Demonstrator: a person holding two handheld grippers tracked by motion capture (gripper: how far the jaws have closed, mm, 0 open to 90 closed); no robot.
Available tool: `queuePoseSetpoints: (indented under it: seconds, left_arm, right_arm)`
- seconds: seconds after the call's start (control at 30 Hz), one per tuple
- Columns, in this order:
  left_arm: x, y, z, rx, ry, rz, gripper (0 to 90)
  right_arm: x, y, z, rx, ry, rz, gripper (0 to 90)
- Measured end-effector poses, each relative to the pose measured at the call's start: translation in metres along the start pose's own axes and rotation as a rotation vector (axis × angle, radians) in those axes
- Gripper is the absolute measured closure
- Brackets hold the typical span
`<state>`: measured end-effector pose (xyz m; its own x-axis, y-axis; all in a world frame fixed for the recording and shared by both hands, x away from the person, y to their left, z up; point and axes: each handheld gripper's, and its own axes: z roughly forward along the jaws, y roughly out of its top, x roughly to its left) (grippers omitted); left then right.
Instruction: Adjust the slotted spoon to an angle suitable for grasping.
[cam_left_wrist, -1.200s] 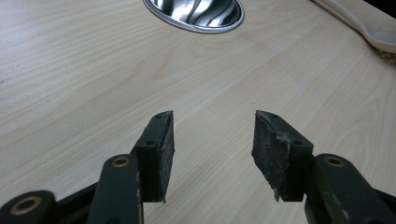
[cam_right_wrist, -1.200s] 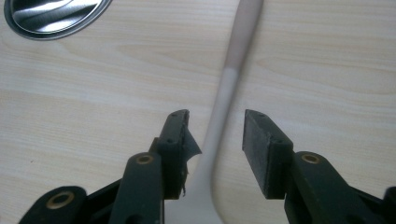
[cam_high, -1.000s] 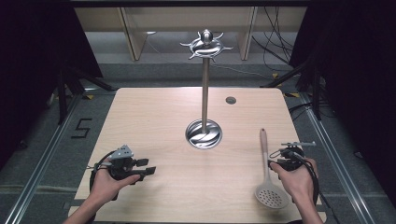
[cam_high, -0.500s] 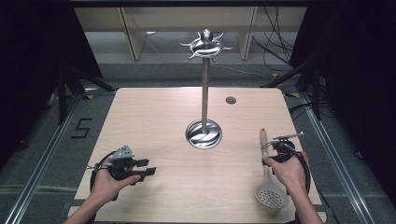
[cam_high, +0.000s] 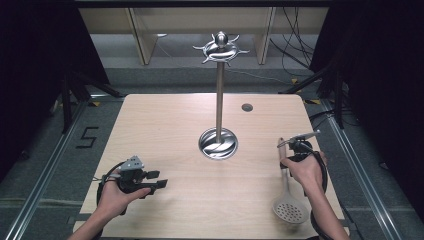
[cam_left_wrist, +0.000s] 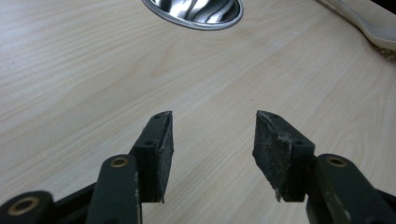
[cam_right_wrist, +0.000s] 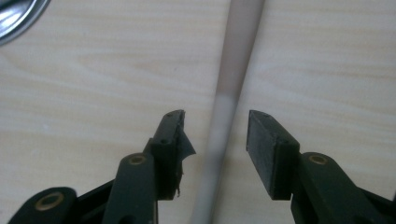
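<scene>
Nearest the person, one slotted spoon (cam_high: 287, 200) lies flat on the right side of the wooden table (cam_high: 170, 125), its perforated head toward the near edge and its pale handle running away from the person. The right gripper (cam_right_wrist: 214, 133) straddles that handle: the handle passes between the two black jaws, which have just been closing, yet a gap shows on either side and the pads do not press on it. In the high view the right gripper (cam_high: 292, 150) sits over the handle's far part, held by the right hand (cam_high: 306, 170). On the left, one left gripper (cam_high: 159, 180) rests low over bare wood, jaws spread wide with nothing between them. Farther back, at the table's middle, stands one metal stand (cam_high: 219, 100) with a round mirror-bright base and a ring of hooks on top. Behind it lies one small dark round spot (cam_high: 247, 107). On the floor to the left, the only readable mark is a black "5" (cam_high: 87, 137).
</scene>
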<state>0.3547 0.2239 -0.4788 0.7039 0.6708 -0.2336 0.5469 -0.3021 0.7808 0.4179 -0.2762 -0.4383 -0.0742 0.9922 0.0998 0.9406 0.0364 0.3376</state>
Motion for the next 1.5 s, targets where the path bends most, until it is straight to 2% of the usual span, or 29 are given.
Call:
queuePoseSetpoints:
  seconds: [0.03, 0.07, 0.1, 0.17, 0.23, 0.27, 0.3, 0.33, 0.37, 0.43, 0.47, 0.5, 0.53, 0.6, 0.67, 0.7, 0.83, 0.9, 0.93, 1.1, 1.17, 1.2, 1.23, 1.27, 1.3, 1.37, 1.4, 1.43, 1.5]
  left_arm:
    - [0.000, 0.000, -0.001, 0.001, 0.000, 0.001, 46.8]
    - [-0.001, 0.000, 0.000, -0.011, 0.010, -0.005, 46.8]
    - [0.000, 0.000, -0.001, -0.006, 0.009, -0.002, 46.8]
    - [0.000, 0.000, -0.001, -0.006, 0.010, -0.002, 46.8]
    - [0.000, 0.000, -0.001, -0.006, 0.003, -0.018, 46.8]
    - [0.001, 0.000, -0.001, -0.005, 0.004, 0.000, 46.8]
    - [0.000, 0.000, -0.001, -0.003, 0.007, -0.011, 46.8]
    - [0.000, 0.000, -0.001, -0.005, 0.008, 0.001, 46.8]
    - [0.000, 0.000, -0.001, -0.004, 0.007, 0.002, 46.8]
    - [-0.001, 0.000, -0.001, -0.006, 0.011, -0.004, 46.9]
    - [0.000, 0.000, -0.001, -0.005, 0.008, 0.003, 46.9]
    - [0.000, 0.000, -0.001, -0.004, 0.006, 0.002, 46.9]
    - [-0.001, 0.000, 0.000, -0.004, 0.007, 0.002, 46.9]
    - [-0.001, 0.000, -0.001, -0.004, 0.007, 0.002, 46.9]
    - [-0.001, 0.000, -0.001, -0.008, 0.002, 0.000, 47.0]
    - [-0.001, 0.000, -0.001, -0.009, 0.001, 0.000, 47.1]
    - [0.000, 0.000, -0.002, 0.000, 0.013, 0.003, 47.1]
    - [0.000, 0.000, -0.001, -0.003, 0.008, 0.004, 47.2]
    - [-0.001, 0.000, -0.001, -0.009, 0.006, -0.003, 47.3]
    - [-0.001, 0.000, -0.001, 0.000, 0.012, 0.005, 47.4]
    - [-0.001, 0.000, 0.000, -0.013, -0.002, -0.002, 47.5]
    - [-0.001, 0.001, -0.002, 0.006, -0.007, -0.010, 47.5]
    - [-0.001, 0.001, -0.001, -0.005, -0.005, 0.007, 47.5]
    - [-0.002, 0.001, -0.001, -0.003, -0.002, 0.007, 47.5]
    - [-0.003, 0.001, 0.000, -0.008, 0.002, 0.007, 47.6]
    - [-0.003, 0.001, 0.000, -0.003, -0.006, 0.008, 47.6]
    - [-0.003, 0.001, 0.000, -0.004, -0.006, 0.007, 47.6]
    - [-0.002, 0.001, -0.001, -0.002, -0.005, 0.010, 47.6]
    - [-0.002, 0.001, -0.001, -0.001, -0.004, 0.009, 47.7]
  right_arm:
    - [0.001, 0.004, 0.000, 0.007, -0.003, 0.012, 58.4]
    - [0.000, 0.006, 0.001, 0.009, -0.008, -0.002, 58.5]
    - [0.002, 0.009, 0.003, 0.029, -0.009, 0.016, 58.6]
    - [0.005, 0.010, 0.007, 0.075, -0.003, 0.022, 59.6]
    - [0.006, 0.010, 0.011, 0.071, -0.015, 0.029, 59.8]
    - [0.007, 0.010, 0.013, 0.078, -0.026, 0.047, 59.8]
    - [0.004, 0.009, 0.014, 0.083, -0.018, 0.027, 60.2]
    - [0.004, 0.009, 0.016, 0.080, -0.025, 0.017, 60.4]
    - [0.005, 0.008, 0.015, 0.091, -0.028, 0.032, 60.6]
    - [0.005, 0.008, 0.015, 0.073, -0.029, 0.037, 62.2]
    - [0.004, 0.009, 0.013, 0.073, -0.029, 0.020, 67.1]
    - [0.004, 0.012, 0.010, 0.050, -0.034, 0.026, 74.7]
    - [0.001, 0.015, 0.008, 0.044, -0.060, -0.002, 81.7]
    - [-0.002, 0.020, 0.007, 0.022, -0.058, 0.000, 90.0]
    - [-0.008, 0.026, 0.008, 0.038, -0.082, -0.006, 90.0]
    - [-0.012, 0.030, 0.014, 0.057, -0.081, 0.014, 90.0]
    - [-0.013, 0.033, 0.024, 0.064, -0.100, 0.046, 90.0]
    - [-0.015, 0.034, 0.030, 0.056, -0.110, 0.034, 90.0]
    - [-0.016, 0.035, 0.031, 0.074, -0.112, 0.010, 90.0]
    - [-0.010, 0.037, 0.038, 0.084, -0.099, 0.024, 90.0]
    - [-0.006, 0.037, 0.040, 0.062, -0.109, 0.018, 90.0]
    - [-0.005, 0.037, 0.039, 0.068, -0.101, 0.002, 90.0]
    - [-0.002, 0.038, 0.039, 0.073, -0.105, 0.008, 90.0]
    - [0.001, 0.038, 0.039, 0.063, -0.097, 0.006, 90.0]
    - [0.002, 0.038, 0.039, 0.072, -0.101, -0.021, 90.0]
    - [0.006, 0.038, 0.040, 0.066, -0.102, -0.013, 90.0]
    - [0.007, 0.038, 0.040, 0.080, -0.105, -0.028, 90.0]
    - [0.009, 0.039, 0.040, 0.080, -0.075, -0.025, 90.0]
    - [0.009, 0.039, 0.040, 0.075, -0.079, -0.030, 90.0]
